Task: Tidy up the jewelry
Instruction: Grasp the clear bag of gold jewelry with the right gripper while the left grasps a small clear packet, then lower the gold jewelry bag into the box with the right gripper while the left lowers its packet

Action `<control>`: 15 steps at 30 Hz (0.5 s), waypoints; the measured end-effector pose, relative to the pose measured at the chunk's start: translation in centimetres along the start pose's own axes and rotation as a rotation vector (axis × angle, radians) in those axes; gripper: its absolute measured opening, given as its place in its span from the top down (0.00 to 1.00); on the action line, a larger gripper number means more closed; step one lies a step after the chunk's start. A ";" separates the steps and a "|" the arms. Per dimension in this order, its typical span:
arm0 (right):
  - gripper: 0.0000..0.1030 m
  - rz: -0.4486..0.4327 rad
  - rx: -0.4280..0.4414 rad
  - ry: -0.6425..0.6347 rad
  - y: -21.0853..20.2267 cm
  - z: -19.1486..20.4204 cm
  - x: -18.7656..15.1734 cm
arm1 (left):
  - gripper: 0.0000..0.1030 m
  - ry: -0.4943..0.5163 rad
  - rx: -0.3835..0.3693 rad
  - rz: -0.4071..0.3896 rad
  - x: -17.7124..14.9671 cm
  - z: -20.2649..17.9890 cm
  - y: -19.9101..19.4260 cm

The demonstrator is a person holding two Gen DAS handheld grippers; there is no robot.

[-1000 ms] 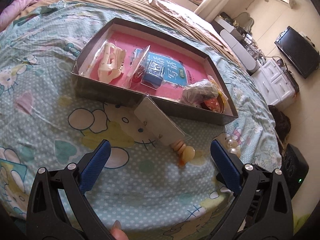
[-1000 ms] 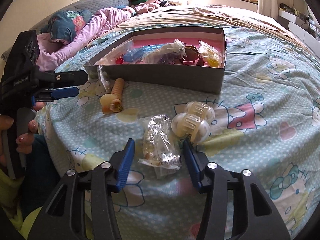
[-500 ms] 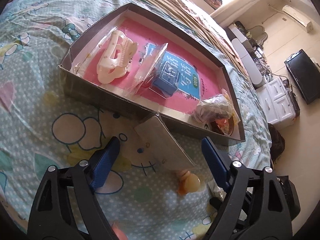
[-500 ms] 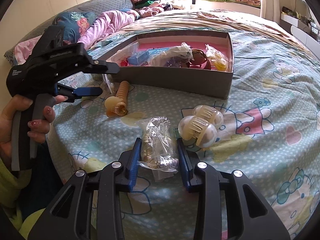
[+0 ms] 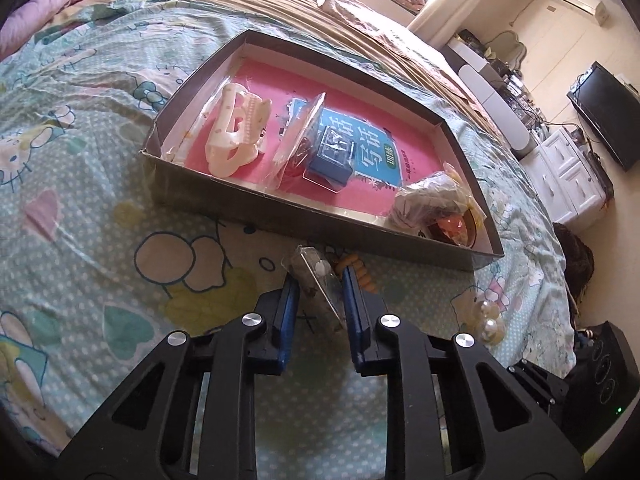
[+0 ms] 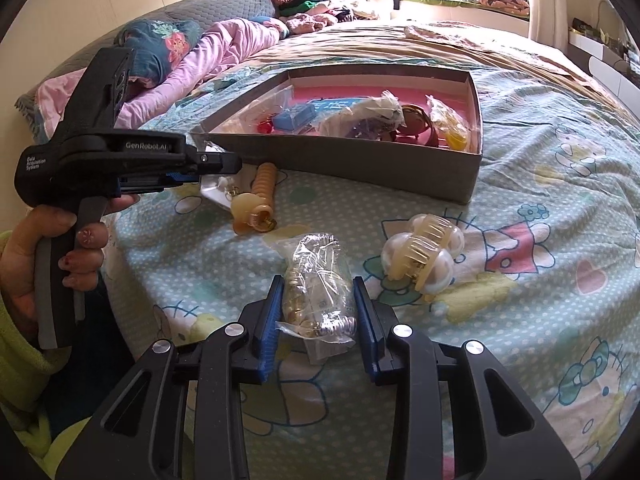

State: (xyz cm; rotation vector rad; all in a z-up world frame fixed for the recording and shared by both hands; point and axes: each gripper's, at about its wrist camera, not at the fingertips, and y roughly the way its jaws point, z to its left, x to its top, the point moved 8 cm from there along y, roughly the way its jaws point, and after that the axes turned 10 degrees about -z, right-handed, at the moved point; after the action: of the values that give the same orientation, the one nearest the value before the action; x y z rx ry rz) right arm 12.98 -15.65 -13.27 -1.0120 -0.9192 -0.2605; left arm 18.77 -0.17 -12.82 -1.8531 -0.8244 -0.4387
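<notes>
Left gripper (image 5: 320, 280): jaws have just been closing and now clamp a small clear flat packet (image 5: 316, 280) just near of the grey box (image 5: 304, 216) on the bedsheet (image 5: 100, 200). Right gripper (image 6: 316, 304): jaws have narrowed onto a crumpled clear bag of jewelry (image 6: 320, 280), pads pressing both its sides. A pearl hair claw (image 6: 424, 256) lies just right of that bag. A beige bead bracelet (image 6: 256, 196) lies to the far left, near the box.
</notes>
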 end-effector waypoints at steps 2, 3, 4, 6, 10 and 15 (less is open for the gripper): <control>0.69 -0.006 0.006 -0.006 -0.2 0.3 0.3 | 0.88 0.029 0.001 -0.014 -0.1 -0.3 -0.7; 0.69 -0.011 0.009 -0.009 -0.3 0.5 0.5 | 0.88 0.046 0.002 -0.029 0.0 -0.4 -1.3; 0.69 -0.015 0.010 -0.013 -0.4 0.7 0.6 | 0.88 0.057 0.001 -0.041 0.1 -0.6 -1.7; 0.69 -0.026 0.013 -0.019 -0.6 1.0 1.1 | 0.89 0.074 -0.004 -0.072 0.6 -0.9 -2.8; 0.69 -0.052 0.013 -0.033 -1.1 1.4 2.2 | 0.89 0.111 0.003 -0.131 1.8 -1.6 -4.5; 0.69 -0.087 0.007 -0.045 -1.6 1.5 3.9 | 0.89 0.122 0.008 -0.181 3.2 -1.5 -6.0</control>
State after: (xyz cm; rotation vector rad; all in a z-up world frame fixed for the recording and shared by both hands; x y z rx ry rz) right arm 13.59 -14.44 -8.97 -0.9761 -1.0059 -0.3083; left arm 16.83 1.01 -6.27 -1.7328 -0.9124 -0.6552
